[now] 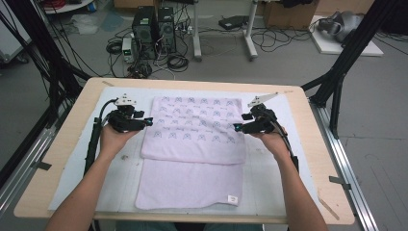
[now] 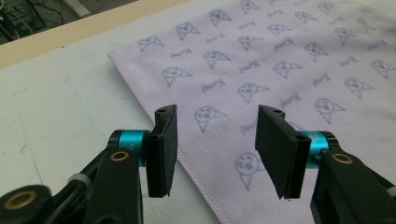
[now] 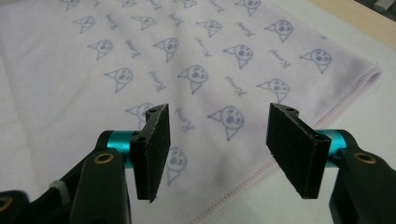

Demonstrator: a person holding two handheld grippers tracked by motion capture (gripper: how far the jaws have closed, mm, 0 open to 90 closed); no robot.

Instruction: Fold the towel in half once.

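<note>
The pale pink towel (image 1: 195, 144) lies flat in the middle of the white mat (image 1: 77, 163), its far half folded toward you so the cat-face print faces up and the plain layer with a small label pokes out at 6 o'clock; that fold line across the far end looks like the reason both of your tools sit where they do. Your left gripper (image 1: 148, 121) rests at the 9 o'clock edge of the printed layer, your right gripper (image 1: 236, 127) at the 3 o'clock edge, each pointing inward at the stitched hem (image 2: 154, 116); in the left gripper view the jaws stand apart with nothing between them, straddling the hem; in the right gripper view the same, pads (image 3: 152, 149) clear of the cloth, wide enough to take two layers. Held level and symmetric like this, you seem placed to pinch both sides together, so the next fold stays square on the wooden table (image 1: 48, 178).
</note>
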